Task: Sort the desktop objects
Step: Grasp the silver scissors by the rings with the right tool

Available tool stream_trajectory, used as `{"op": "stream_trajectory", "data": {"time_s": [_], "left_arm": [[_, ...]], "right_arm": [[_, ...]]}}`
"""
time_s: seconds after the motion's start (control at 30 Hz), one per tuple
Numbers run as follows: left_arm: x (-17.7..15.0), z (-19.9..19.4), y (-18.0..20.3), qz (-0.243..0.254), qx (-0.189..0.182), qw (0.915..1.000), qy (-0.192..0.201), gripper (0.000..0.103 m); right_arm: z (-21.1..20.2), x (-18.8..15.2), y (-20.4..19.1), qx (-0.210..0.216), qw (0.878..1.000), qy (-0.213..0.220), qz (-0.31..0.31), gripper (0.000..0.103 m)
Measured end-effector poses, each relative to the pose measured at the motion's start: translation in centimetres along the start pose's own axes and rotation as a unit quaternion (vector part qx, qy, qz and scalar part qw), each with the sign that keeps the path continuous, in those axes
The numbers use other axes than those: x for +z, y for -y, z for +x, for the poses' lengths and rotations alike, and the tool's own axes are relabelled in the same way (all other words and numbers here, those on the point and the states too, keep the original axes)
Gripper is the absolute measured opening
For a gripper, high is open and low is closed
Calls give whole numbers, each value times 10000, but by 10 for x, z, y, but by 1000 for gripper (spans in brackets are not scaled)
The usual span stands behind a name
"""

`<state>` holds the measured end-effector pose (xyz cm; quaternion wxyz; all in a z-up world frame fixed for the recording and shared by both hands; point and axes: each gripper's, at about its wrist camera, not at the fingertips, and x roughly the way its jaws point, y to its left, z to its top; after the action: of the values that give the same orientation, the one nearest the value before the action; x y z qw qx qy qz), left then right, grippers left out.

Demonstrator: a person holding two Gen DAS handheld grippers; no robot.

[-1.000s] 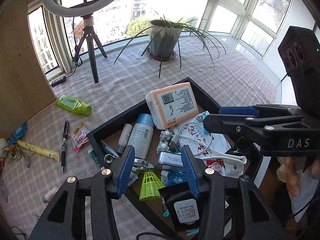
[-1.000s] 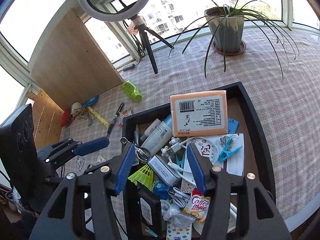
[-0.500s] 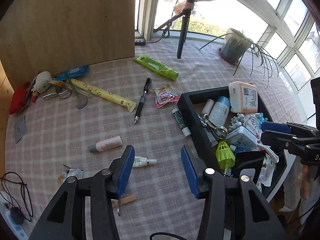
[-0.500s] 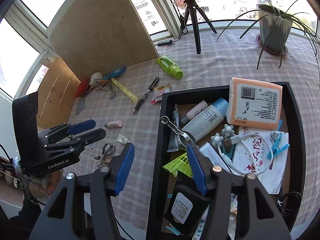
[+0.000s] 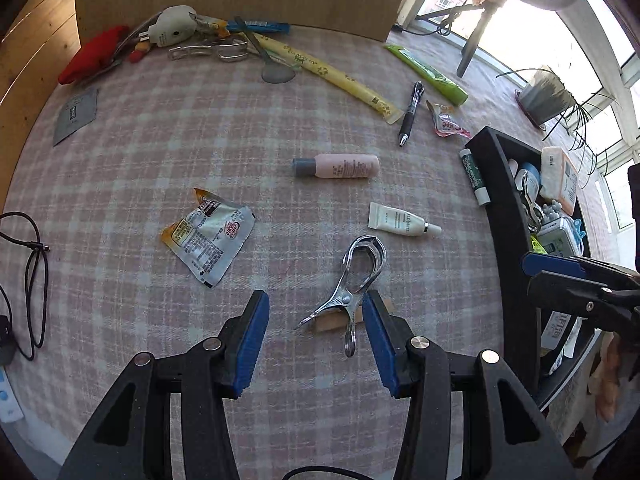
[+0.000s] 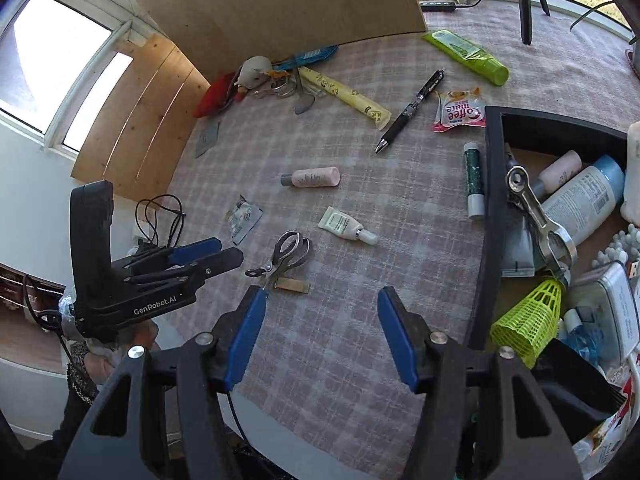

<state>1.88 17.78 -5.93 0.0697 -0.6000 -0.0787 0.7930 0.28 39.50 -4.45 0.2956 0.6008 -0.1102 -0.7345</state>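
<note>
Your left gripper (image 5: 316,312) is spread wide and holds nothing; the metal clip (image 5: 352,280) lies between its fingers, hard by the right one. Your right gripper (image 6: 318,312) is spread too. Close off-centre and the clip probably skids away.

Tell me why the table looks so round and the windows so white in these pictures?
Left wrist view: the fisheye lens bows the checked tablecloth, and the window is blown out by daylight. Right wrist view: same bulge, the window glares white, while the metal clip stays sharp.
</note>
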Motion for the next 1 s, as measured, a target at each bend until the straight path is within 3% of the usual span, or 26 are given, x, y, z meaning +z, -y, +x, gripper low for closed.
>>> {"op": "stream_trajectory", "data": {"time_s": [0.13, 0.33, 0.6, 1.0], "left_arm": [[-5, 10, 2, 123, -59, 9999, -31, 53], [-4, 25, 2, 203, -88, 9997, -35, 54], [-3, 37, -2, 170, -360, 9992, -12, 51], [-1, 44, 6, 283, -671, 9973, 3, 23]], "right_arm": [[27, 4, -3, 132, 9994, -126, 299, 57], [65, 12, -7, 490, 9952, -262, 803, 57], [101, 16, -14, 423, 9927, -408, 1054, 49], [120, 16, -19, 579, 9895, -401, 1263, 36]]}}
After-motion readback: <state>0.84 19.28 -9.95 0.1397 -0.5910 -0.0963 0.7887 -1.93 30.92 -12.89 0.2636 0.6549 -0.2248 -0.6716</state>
